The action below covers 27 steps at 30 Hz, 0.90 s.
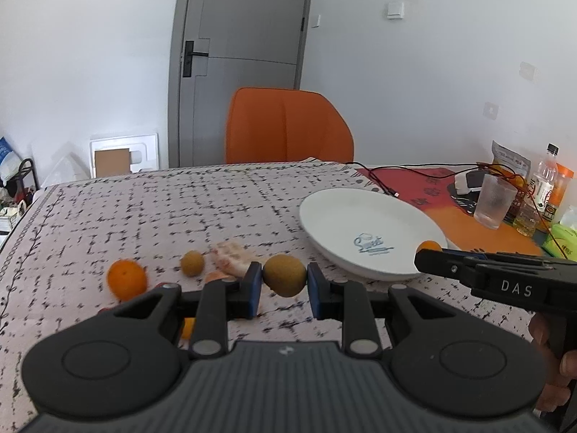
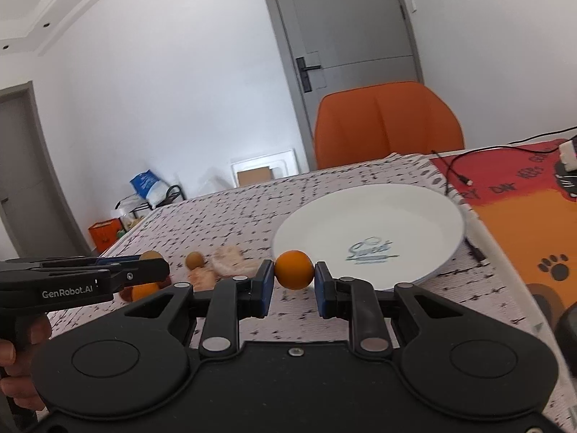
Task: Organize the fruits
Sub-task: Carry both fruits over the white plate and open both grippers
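Between my left gripper's (image 1: 285, 281) pads sits a rough tan-brown round fruit (image 1: 284, 275); my right gripper (image 2: 294, 278) clamps a small smooth orange (image 2: 294, 269). Both hang just near of the empty white plate (image 2: 414, 202). I judge I'm mid-carry; next comes lowering and releasing inside the rim.

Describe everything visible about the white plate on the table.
The white plate is round, shallow and glossy, apparently ceramic, with a bluish script logo printed at its centre. It sits flat on the patterned tablecloth, beside the red and orange mat, and holds nothing. In the right wrist view the small orange gripped by the right gripper overlaps its near rim; contact cannot be told.
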Motion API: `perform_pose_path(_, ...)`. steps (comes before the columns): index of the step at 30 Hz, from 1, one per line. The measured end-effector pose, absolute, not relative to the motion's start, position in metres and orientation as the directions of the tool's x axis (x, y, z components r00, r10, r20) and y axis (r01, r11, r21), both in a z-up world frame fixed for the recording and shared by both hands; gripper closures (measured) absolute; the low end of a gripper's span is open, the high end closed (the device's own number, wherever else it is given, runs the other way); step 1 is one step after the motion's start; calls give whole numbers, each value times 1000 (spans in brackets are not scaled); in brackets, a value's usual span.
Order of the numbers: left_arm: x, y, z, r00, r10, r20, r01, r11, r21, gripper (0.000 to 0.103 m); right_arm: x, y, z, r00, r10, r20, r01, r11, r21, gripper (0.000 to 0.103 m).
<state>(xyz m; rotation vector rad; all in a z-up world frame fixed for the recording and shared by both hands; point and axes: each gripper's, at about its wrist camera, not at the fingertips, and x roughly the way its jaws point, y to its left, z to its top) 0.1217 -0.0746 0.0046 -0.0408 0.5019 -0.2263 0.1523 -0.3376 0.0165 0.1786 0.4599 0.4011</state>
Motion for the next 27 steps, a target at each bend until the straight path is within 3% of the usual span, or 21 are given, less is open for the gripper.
perform_pose_path(27,176,-146,-2,826,-266,-496,282,958,-44,78,182,-379,-4,855,316,-411,-219,938,267,81)
